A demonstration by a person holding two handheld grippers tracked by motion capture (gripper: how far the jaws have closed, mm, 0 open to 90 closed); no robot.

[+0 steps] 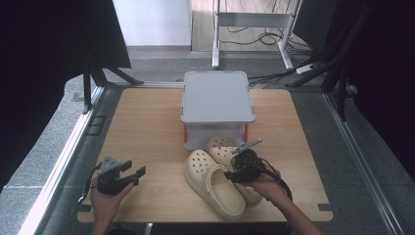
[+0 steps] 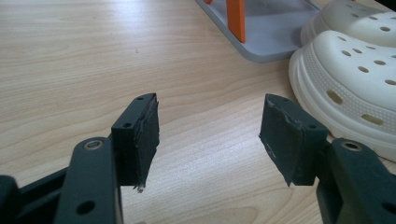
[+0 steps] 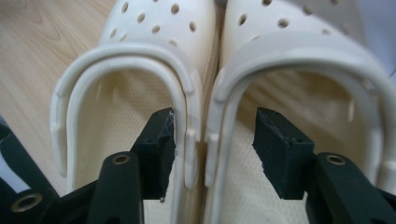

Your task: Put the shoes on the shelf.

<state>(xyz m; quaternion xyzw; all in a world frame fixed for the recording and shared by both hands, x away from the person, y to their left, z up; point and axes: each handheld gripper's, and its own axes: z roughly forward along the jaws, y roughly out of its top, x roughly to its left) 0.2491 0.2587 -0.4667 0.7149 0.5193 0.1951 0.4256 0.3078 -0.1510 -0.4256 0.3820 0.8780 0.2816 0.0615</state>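
Two cream perforated clogs lie side by side near the table's front, one (image 1: pixel 215 183) closer to me and one (image 1: pixel 222 149) partly under the grey rack (image 1: pixel 218 95). My right gripper (image 1: pixel 235 174) sits over their heel ends. In the right gripper view its jaws (image 3: pixel 215 144) straddle the adjoining side walls: one jaw is inside the left clog (image 3: pixel 154 28) against its wall, the other inside the right clog (image 3: pixel 299 37) and clear of that wall. My left gripper (image 1: pixel 134 172) hovers at the front left, open and empty (image 2: pixel 210 126), with a clog (image 2: pixel 355 79) to its right.
The grey rack has a flat top on orange legs (image 2: pixel 236 18) and a grey base (image 2: pixel 271 32), standing mid-table behind the clogs. The wooden tabletop (image 1: pixel 147 127) is bare on its left side. Metal frame rails and cables surround the table.
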